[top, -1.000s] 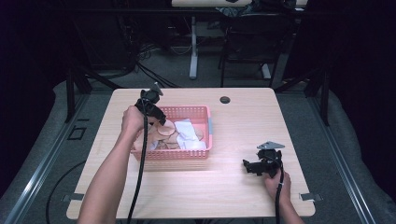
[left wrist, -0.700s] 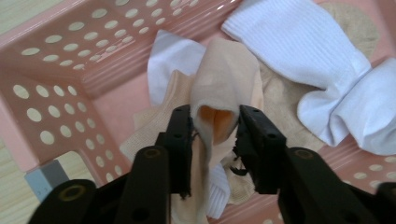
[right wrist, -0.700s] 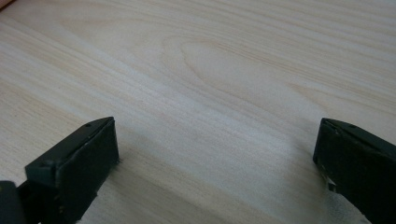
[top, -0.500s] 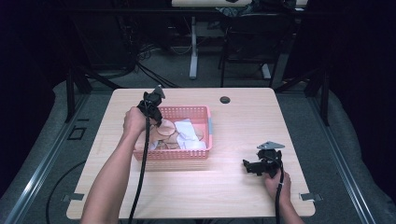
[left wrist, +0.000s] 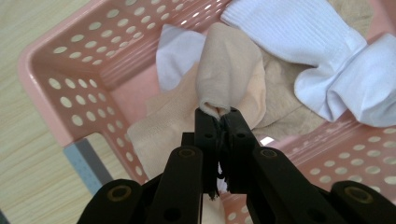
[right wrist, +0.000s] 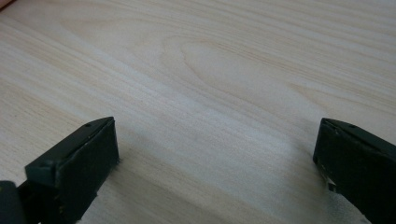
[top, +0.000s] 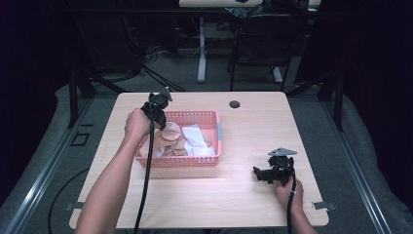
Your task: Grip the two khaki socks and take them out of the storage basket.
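Beige sock (left wrist: 231, 74) fabric is pinched at a bunched fold between the jaws of the left gripper (left wrist: 223, 122), which have just been closing and are now pressed together on the cloth. The sock is seen in the left gripper view inside the pink perforated basket (left wrist: 60, 79), lifted into a small peak above another beige piece, with white socks (left wrist: 327, 60) lying beside it toward the far wall. A fold was probably chosen because it gives the thin jaws something to bite without catching the basket floor.

The right gripper (top: 265, 173) is rested on the bare wooden table (top: 253, 122), well apart from the basket, its 2 jaws held wide with nothing between them, likely kept ready to receive the sock.

Open tabletop is available to the right of and in front of the basket; the basket's rim must be cleared by a lift straight up.
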### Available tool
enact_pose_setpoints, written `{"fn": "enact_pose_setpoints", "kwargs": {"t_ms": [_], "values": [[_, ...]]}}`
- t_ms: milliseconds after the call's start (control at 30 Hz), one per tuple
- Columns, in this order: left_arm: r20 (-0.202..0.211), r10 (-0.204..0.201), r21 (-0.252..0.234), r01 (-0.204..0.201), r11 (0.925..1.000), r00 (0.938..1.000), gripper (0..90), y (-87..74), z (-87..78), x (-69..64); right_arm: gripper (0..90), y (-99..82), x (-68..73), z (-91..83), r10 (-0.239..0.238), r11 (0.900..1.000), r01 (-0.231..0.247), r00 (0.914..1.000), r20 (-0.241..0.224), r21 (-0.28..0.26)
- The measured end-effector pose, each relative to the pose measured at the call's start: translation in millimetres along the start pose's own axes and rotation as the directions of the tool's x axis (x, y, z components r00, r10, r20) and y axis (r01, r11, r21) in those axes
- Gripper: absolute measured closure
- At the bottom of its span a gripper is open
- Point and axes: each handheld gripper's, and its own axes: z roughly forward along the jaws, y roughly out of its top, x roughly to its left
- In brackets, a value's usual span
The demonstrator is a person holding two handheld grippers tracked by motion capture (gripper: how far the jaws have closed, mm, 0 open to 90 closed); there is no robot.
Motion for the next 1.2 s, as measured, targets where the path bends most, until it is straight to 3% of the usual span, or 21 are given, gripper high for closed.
{"fn": "enact_pose_setpoints", "kwargs": {"t_ms": [400, 700, 1200], "values": [[-0.019, 0.015, -0.021, -0.015, 0.9997, 0.9997, 85.9, 3.8, -30.8, 0.6, 0.0, 0.0, 0.0, 0.0, 0.0, 1.0, 0.0, 1.0, 0.0, 0.0], [-0.011, 0.018, -0.046, -0.018, 0.9988, 0.9998, 85.8, 3.8, -50.2, 1.0, 0.0, 0.0, 0.0, 0.0, 0.0, 1.0, 0.0, 1.0, 0.0, 0.0], [-0.037, -0.007, -0.074, 0.004, 0.9972, 0.9993, 85.7, -4.9, -85.1, 13.4, 0.0, 0.0, 0.0, 0.0, 0.0, 1.0, 0.0, 1.0, 0.0, 0.0]]}}
